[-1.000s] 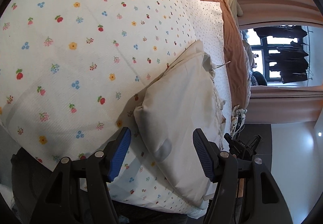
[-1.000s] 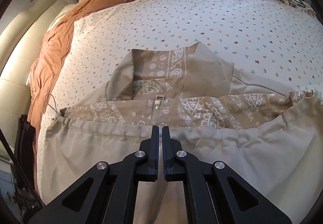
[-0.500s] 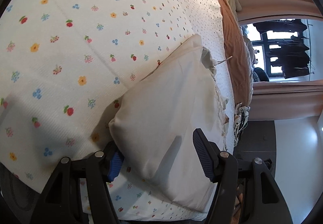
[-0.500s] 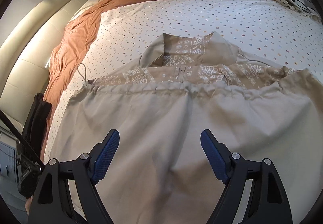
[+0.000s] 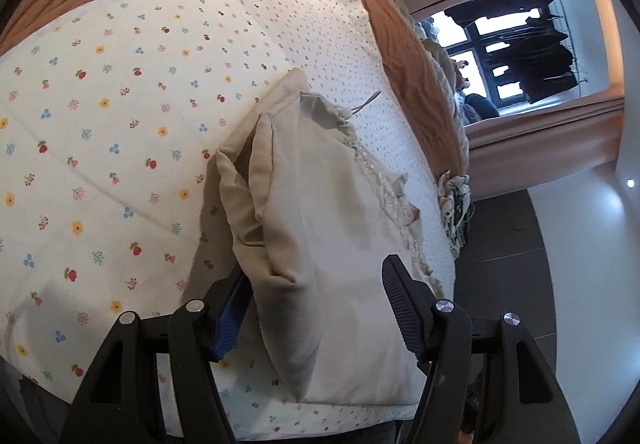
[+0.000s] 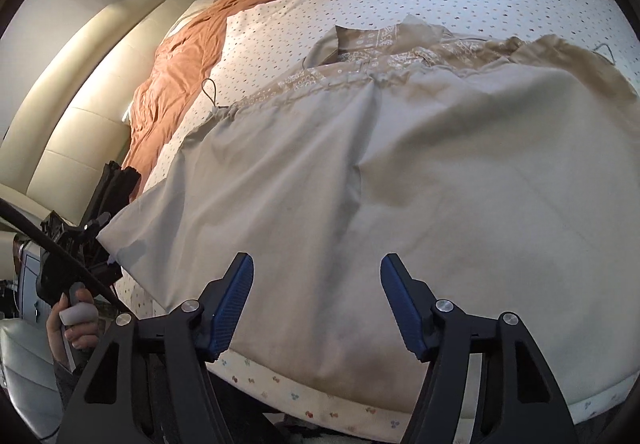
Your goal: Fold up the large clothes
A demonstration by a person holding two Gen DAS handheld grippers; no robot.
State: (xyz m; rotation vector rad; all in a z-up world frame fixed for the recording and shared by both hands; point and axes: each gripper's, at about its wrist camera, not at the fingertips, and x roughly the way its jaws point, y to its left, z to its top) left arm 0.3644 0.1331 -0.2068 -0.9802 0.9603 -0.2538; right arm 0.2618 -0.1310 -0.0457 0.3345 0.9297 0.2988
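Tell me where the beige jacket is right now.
The beige jacket lies folded on the flowered bed sheet near the bed's edge. In the left wrist view its corner bunches between the open left gripper; the open right gripper hovers above its middle.

Open floral sheet [image 5: 100,147] left of the beige garment [image 5: 320,203]; rumpled orange blanket [image 6: 168,83] farther back.

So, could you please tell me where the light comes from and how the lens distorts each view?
Left wrist view: daylight from the window, which is blown out; the jacket casts a shadow on the floral sheet. Right wrist view: softer, even light. Both views: strong fisheye bulge and dark corners.
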